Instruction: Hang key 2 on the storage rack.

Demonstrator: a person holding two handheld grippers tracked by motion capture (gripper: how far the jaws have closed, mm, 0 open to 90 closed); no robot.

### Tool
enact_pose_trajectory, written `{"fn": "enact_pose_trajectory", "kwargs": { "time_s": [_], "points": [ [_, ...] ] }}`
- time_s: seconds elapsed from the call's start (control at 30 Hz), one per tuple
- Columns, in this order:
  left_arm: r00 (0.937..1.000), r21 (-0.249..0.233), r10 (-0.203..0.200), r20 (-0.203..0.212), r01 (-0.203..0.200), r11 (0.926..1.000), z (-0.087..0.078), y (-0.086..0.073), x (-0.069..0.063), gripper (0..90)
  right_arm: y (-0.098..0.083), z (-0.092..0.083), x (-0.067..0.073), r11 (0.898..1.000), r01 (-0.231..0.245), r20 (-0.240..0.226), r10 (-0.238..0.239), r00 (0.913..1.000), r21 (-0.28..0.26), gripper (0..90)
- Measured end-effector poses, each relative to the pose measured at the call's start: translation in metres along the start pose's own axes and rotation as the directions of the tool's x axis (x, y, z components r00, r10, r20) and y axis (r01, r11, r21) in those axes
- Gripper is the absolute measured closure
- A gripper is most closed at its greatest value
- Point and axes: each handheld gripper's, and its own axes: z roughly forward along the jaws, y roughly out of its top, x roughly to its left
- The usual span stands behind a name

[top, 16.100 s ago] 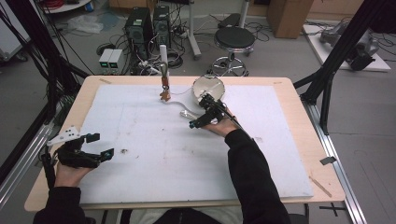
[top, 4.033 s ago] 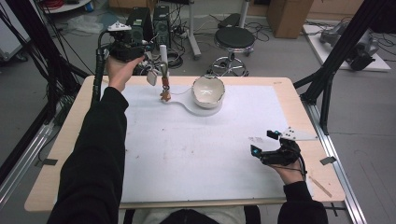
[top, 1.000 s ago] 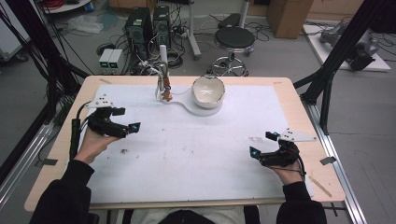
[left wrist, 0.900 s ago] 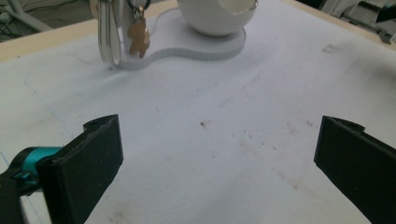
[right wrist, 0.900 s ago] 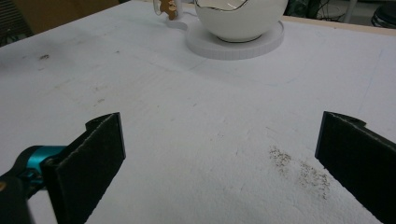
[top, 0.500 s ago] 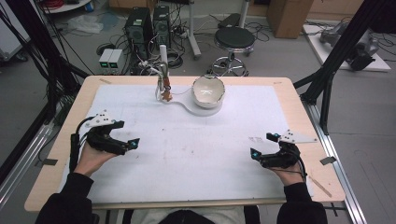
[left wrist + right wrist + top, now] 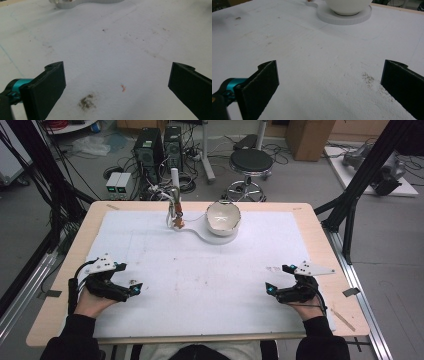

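The bowl [image 7: 223, 217] sits on its round white base [image 7: 216, 232] at the far edge of the table, well ahead of both pairs of jaws and touched by neither. Nearest, the left gripper [image 7: 131, 290] rests low over the white sheet [image 7: 210, 285], jaws wide apart with nothing between them but a small dark smudge [image 7: 86, 102] and a red speck [image 7: 123, 87]. The right gripper [image 7: 272, 291] likewise holds its jaws spread and empty over the sheet, with dark grit [image 7: 369, 78] just inside its right jaw. Farther ahead stands the bowl, and beside it a thin upright stand [image 7: 174, 200].
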Motion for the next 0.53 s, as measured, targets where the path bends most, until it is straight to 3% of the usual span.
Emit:
{"fn": "enact_pose_trajectory", "kwargs": {
  "time_s": [0.2,0.53],
  "points": [
    [0.9994,0.000,-0.024,-0.027,0.024,0.9997,-0.012,-0.013,0.004,1.7,0.000,0.000,0.000,1.000,0.000,-0.009,0.000,1.0000,-0.002,0.6],
    [0.9988,-0.025,-0.039,-0.030,0.038,0.9990,-0.020,-0.016,0.007,1.7,0.000,-0.002,0.000,1.000,-0.002,-0.010,0.002,0.9999,-0.001,0.6]
  ]
}}
